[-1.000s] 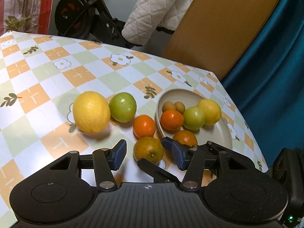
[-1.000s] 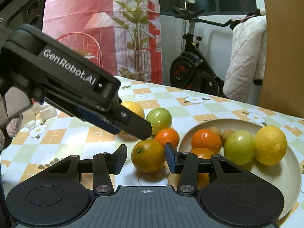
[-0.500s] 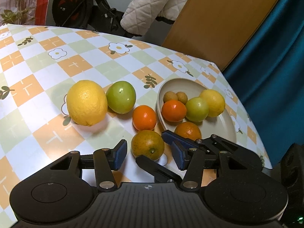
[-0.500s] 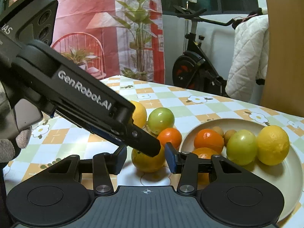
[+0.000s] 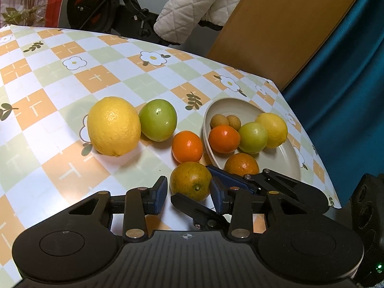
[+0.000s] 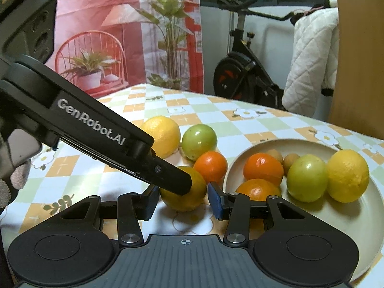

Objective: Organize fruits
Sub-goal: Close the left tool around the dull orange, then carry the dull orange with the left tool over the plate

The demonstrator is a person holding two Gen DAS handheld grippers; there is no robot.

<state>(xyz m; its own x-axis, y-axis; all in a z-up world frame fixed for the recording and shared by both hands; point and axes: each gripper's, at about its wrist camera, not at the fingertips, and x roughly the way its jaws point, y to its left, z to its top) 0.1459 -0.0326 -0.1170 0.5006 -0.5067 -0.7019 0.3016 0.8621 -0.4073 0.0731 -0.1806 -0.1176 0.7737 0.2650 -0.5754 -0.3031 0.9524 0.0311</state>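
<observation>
A greenish-orange tangerine lies on the checked tablecloth, just left of a beige plate. Both grippers reach for it. My left gripper is open with the tangerine between its fingers. My right gripper is open too, its fingers either side of the same tangerine; the left gripper's finger crosses over the fruit. On the cloth lie a small orange, a green fruit and a large lemon. The plate holds several fruits.
The table's right edge runs close behind the plate, with a teal curtain beyond. A wooden board and an exercise bike with a quilted cover stand past the far edge.
Both grippers have moved forward onto the greenish-orange tangerine, which now sits between both pairs of fingers. The left gripper's finger now crosses over it in the right wrist view.
</observation>
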